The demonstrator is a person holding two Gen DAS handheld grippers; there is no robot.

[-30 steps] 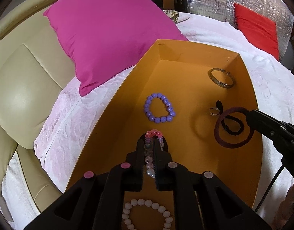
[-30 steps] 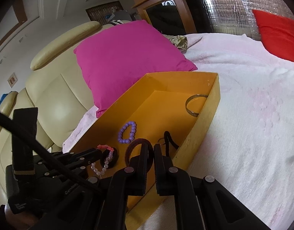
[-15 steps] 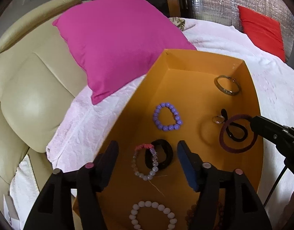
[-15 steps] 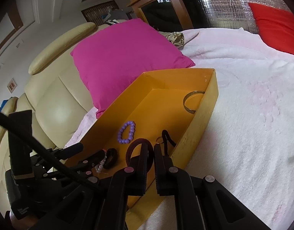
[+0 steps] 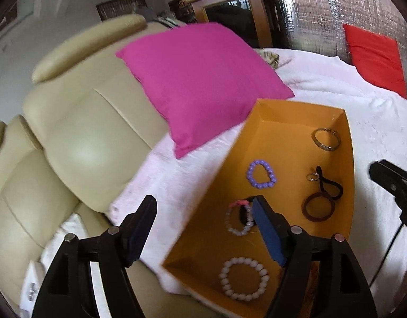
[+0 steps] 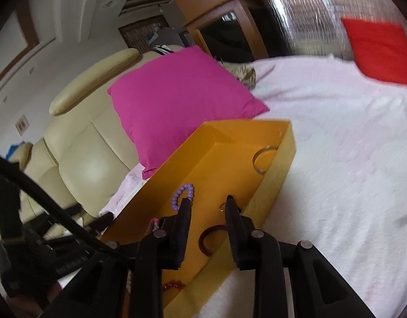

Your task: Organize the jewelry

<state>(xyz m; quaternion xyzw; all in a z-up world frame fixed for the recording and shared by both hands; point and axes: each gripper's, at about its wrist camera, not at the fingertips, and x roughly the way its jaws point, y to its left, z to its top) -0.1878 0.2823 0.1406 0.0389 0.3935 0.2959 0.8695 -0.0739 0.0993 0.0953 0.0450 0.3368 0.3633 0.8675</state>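
Lying on a pale pink textured bedspread [image 5: 375, 122], a shallow orange cardboard box [image 5: 230, 164] is seen from both wrist views, with several pieces of jewelry spread over its floor. The left gripper [image 5: 203, 212] is held with its jaws spread wide and nothing between them; one finger is over the bedspread outside the box's left wall, the other over the box interior. Beside that inner finger, a clear-and-pink beaded bracelet [image 5: 236, 218] is laid on the box floor, overlapping a black hair tie [image 5: 243, 216] that is partly hidden by the finger. A white pearl-like beaded bracelet [image 5: 244, 278] is placed at the near end of the box, and a purple round-bead bracelet [image 5: 261, 173] lies further in. Along the right side, a dark maroon ring-shaped bangle [image 5: 318, 208] is seen touching a black looped cord [image 5: 330, 182], with a small silver ring [image 5: 312, 177] just beside the cord. A silver metal bangle [image 5: 326, 139] is set near the far right corner. The right gripper [image 6: 207, 206] is held over the box with its jaws parted to a moderate width and empty, the maroon bangle lying below, between its fingers. A red beaded piece [image 6: 174, 285] is glimpsed at the box's near end. A magenta square cushion [image 5: 200, 79] is propped against a cream leather sofa [image 5: 79, 137], and a red cushion [image 5: 375, 55] rests at the far side.
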